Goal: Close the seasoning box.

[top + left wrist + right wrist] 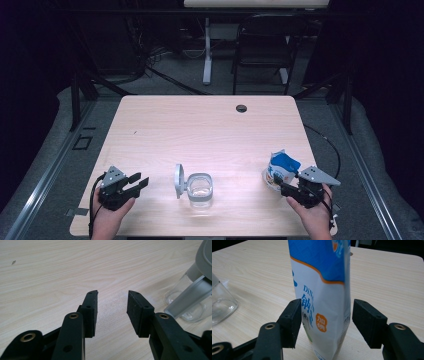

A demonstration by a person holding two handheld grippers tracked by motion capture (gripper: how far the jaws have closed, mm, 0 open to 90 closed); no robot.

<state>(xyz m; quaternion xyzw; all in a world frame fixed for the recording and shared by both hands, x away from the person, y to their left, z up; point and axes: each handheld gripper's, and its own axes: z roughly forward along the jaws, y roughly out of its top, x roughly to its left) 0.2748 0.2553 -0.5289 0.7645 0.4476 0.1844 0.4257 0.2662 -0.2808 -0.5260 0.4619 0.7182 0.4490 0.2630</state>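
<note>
We see the upright bag (322, 302) standing between the right tool's (325, 322) spread jaws, ungripped. The left tool (112, 312), released, idles far left of the bag.

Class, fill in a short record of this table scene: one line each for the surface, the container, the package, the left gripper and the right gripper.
surface: light wooden table
container: clear glass jar, grey hinged lid flipped open, near the middle of the front edge
package: blue and white bag, upright
left gripper: open, nothing between its jaws
right gripper: open, jaws on either side of the bag, a gap showing at one
</note>
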